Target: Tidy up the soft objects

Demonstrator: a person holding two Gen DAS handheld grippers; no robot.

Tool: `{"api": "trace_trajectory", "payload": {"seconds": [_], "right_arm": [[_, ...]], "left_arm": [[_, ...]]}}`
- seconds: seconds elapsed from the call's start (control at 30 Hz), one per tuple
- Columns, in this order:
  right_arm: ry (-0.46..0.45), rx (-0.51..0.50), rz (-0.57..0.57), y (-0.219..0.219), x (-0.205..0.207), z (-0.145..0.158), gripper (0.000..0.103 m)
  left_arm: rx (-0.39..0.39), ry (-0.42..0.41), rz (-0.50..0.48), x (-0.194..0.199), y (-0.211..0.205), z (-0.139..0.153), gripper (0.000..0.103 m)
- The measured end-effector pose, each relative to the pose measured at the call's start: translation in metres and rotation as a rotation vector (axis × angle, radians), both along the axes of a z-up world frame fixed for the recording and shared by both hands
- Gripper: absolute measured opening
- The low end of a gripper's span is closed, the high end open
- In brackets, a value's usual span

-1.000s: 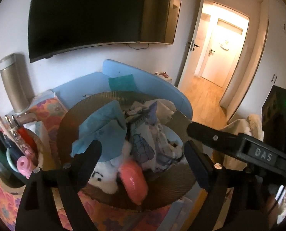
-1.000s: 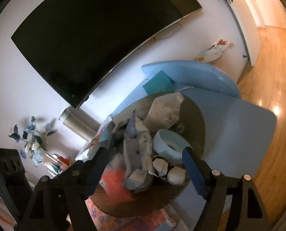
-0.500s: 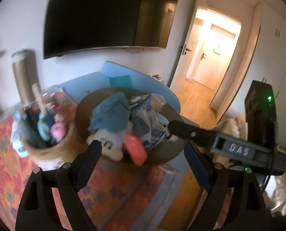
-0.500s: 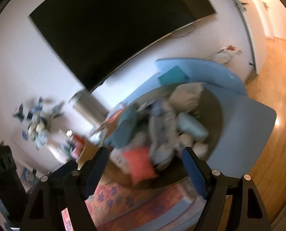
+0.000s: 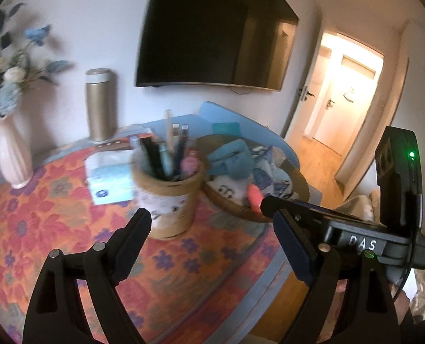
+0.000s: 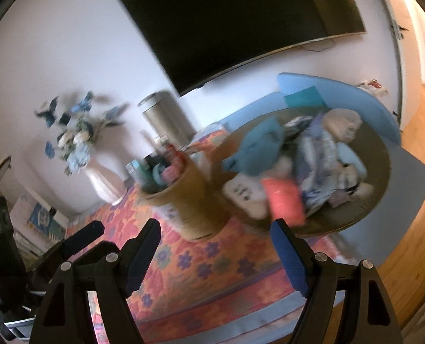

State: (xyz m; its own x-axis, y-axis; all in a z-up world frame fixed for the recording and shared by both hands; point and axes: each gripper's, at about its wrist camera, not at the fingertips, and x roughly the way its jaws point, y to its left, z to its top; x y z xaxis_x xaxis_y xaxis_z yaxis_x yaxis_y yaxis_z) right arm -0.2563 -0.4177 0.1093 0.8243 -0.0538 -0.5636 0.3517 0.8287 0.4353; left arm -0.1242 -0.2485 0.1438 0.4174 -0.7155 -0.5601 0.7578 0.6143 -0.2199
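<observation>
A round dark woven basket [image 5: 299, 179] [image 6: 380, 154] sits at the right end of the flowered tablecloth. It holds a heap of soft things: a teal cloth [image 5: 231, 159] [image 6: 258, 146], a white plush [image 6: 245, 195], a coral-pink piece [image 5: 255, 195] [image 6: 284, 202] and a blue-patterned cloth [image 6: 315, 154]. My left gripper [image 5: 211, 218] hangs open and empty over the cloth, short of the basket. My right gripper [image 6: 215, 226] is also open and empty, just in front of the basket's near rim. One of its fingers [image 5: 292, 209] crosses the left wrist view.
A woven pen cup [image 5: 169, 200] [image 6: 196, 203] stands just left of the basket. Behind it lie a tissue pack [image 5: 109, 177], a gold flask [image 5: 100, 106] and a white vase of flowers [image 5: 12, 154]. The table edge and wood floor are at the right.
Both grippers have pulled back from the basket and swung left. The basket now looks smaller, and the pen cup, tissue pack and vase have come into view. Both stay open and empty.
</observation>
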Motion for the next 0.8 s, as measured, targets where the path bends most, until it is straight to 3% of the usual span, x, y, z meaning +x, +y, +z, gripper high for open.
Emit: {"api": "trace_trajectory", "payload": {"seconds": [0.37,0.6,0.67,0.73,0.8], "right_arm": [[0.026,-0.045,0.201,0.092,0.062,-0.001,0.078],[0.023,-0.118,0.354,0.168,0.116,0.000,0.078],[0.010,-0.165,0.370,0.188,0.128,-0.003,0.081],[-0.014,-0.224,0.358,0.205,0.139,-0.009,0.092],[-0.045,-0.298,0.322,0.221,0.149,-0.019,0.097]], "left_arm": [[0.041,-0.021,0.232,0.021,0.098,-0.005,0.086],[0.092,-0.042,0.501,0.046,0.188,-0.016,0.086],[0.132,-0.058,0.605,0.055,0.211,-0.027,0.087],[0.171,-0.072,0.697,0.064,0.229,-0.041,0.087],[0.194,-0.056,0.763,0.076,0.247,-0.063,0.087]]}}
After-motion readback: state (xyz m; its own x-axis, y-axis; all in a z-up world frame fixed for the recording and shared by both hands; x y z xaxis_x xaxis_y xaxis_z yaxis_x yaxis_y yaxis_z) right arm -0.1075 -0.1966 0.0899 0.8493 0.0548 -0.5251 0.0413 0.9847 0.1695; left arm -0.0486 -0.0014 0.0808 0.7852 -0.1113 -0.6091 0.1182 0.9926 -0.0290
